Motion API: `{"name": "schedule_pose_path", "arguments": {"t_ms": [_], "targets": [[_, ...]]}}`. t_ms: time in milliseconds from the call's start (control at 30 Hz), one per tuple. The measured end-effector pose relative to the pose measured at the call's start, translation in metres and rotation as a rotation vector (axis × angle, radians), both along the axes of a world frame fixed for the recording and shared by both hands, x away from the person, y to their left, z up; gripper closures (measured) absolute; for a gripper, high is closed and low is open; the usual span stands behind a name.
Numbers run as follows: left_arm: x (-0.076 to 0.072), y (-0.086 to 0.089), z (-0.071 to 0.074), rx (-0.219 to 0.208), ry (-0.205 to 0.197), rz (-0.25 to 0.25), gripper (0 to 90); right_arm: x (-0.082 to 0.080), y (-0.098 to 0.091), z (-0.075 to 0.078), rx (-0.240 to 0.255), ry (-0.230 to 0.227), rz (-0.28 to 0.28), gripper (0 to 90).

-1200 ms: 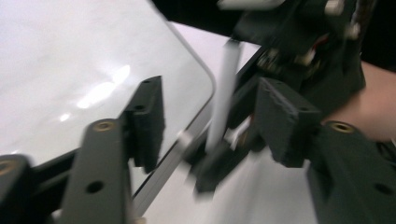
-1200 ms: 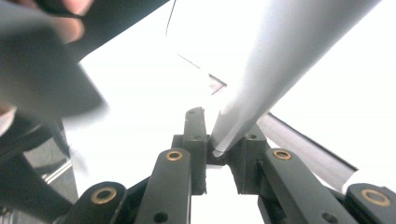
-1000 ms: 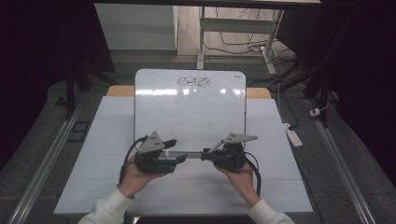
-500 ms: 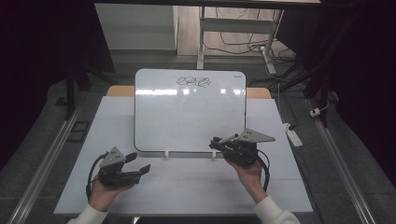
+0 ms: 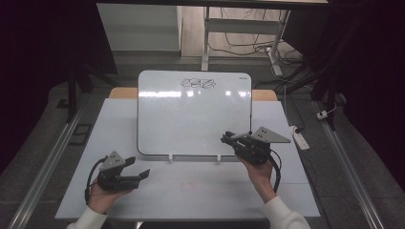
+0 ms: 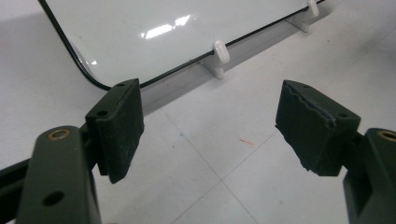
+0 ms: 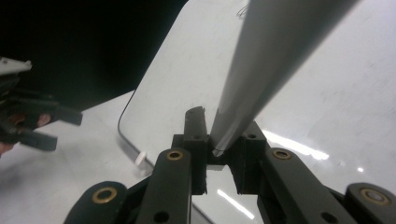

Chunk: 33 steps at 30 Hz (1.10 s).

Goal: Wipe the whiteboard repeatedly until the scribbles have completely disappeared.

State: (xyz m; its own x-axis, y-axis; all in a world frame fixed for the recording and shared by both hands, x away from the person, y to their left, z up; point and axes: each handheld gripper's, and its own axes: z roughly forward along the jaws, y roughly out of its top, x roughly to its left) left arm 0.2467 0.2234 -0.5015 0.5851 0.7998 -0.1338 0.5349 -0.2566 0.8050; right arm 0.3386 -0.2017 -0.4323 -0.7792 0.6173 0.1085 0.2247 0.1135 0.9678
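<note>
A whiteboard point(image 5: 193, 119) stands tilted on two small white feet point(image 5: 170, 157) at the middle of the table, with a black scribble point(image 5: 198, 83) near its top edge. My right gripper point(image 5: 229, 140) hovers by the board's lower right corner. In the right gripper view it point(image 7: 217, 140) is shut on a grey marker point(image 7: 261, 65) that slants up across the board point(image 7: 327, 102). My left gripper point(image 5: 142, 174) is low at the table's front left. Its jaws point(image 6: 210, 126) stand wide open with nothing between them, facing the board's lower left corner point(image 6: 154, 28) and one foot point(image 6: 220, 51).
The pale table point(image 5: 286, 191) has bare room in front of the board and on both sides. A white power strip point(image 5: 301, 138) lies on the floor to the right. Cables and a desk frame point(image 5: 239, 38) are behind the table. My left gripper point(image 7: 32, 123) appears far off in the right gripper view.
The two grippers met tip to tip at the board's lower edge a second ago. The left one has drawn back to the front left; the right one has shifted right.
</note>
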Motion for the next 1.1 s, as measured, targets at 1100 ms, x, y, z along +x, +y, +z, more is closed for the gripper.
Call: {"name": "schedule_pose_path", "arguments": {"t_ms": [1100], "targets": [[0.002, -0.001, -0.005, 0.001, 0.015, -0.006, 24.0, 0.127, 0.020, 0.060, 0.064, -0.085, -0.253, 77.9]]}}
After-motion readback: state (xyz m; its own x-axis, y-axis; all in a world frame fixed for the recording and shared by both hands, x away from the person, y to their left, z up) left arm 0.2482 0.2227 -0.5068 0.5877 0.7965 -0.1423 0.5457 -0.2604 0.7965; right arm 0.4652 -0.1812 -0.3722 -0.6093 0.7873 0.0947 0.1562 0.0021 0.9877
